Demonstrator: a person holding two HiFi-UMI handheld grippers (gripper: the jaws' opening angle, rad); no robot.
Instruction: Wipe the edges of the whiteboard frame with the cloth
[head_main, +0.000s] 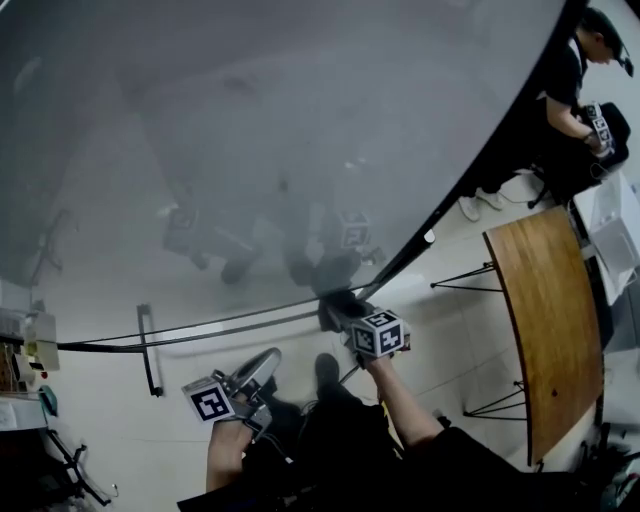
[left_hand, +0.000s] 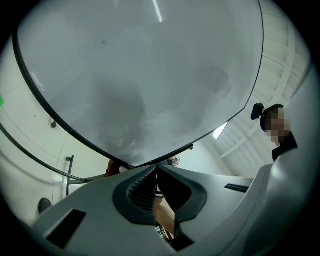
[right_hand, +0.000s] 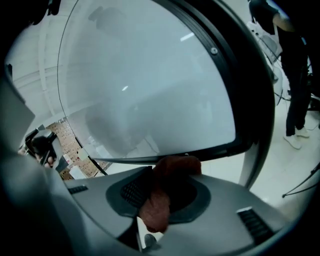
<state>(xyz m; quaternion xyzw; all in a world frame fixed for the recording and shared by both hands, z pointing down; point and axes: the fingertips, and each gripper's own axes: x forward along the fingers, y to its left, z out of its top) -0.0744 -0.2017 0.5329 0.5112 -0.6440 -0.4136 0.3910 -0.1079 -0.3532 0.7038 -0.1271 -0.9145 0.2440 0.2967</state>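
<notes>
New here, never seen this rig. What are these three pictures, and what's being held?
No robot: a person holds a two-jaw gripper in each hand. The head view looks down from a camera on their head; the other two look along each gripper's jaws. They stand at a whiteboard with a black frame. The right gripper is shut on a reddish-brown cloth, close to the frame's lower corner. The left gripper is shut with nothing in it. A wooden table and a bystander are off to the right.

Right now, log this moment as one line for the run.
right hand-held gripper: shut on cloth | cloth: at whiteboard frame bottom edge | left hand-held gripper: shut, below frame
</notes>
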